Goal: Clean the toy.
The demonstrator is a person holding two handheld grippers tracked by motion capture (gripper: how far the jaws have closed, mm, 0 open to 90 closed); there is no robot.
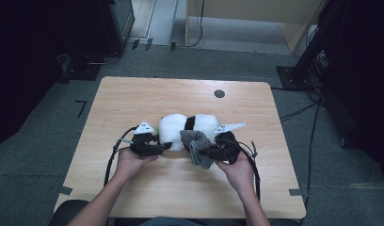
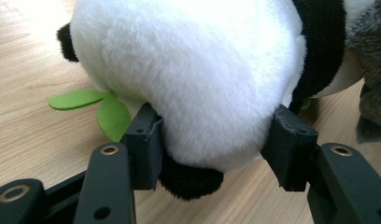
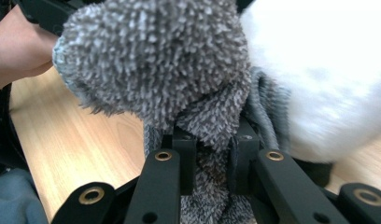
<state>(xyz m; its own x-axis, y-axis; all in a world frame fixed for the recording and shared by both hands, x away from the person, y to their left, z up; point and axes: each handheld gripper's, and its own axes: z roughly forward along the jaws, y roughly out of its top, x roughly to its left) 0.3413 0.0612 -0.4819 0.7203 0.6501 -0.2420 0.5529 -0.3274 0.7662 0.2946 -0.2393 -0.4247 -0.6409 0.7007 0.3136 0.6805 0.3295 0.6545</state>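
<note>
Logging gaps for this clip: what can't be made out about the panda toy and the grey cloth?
- Panda toy: its face, turned from the high view; the left gripper view crops it at the top edge.
- Grey fuzzy cloth: its full shape, bunched in the right gripper; lower end hidden by the jaws.
- Green felt leaves: where they attach, under the toy.
</note>
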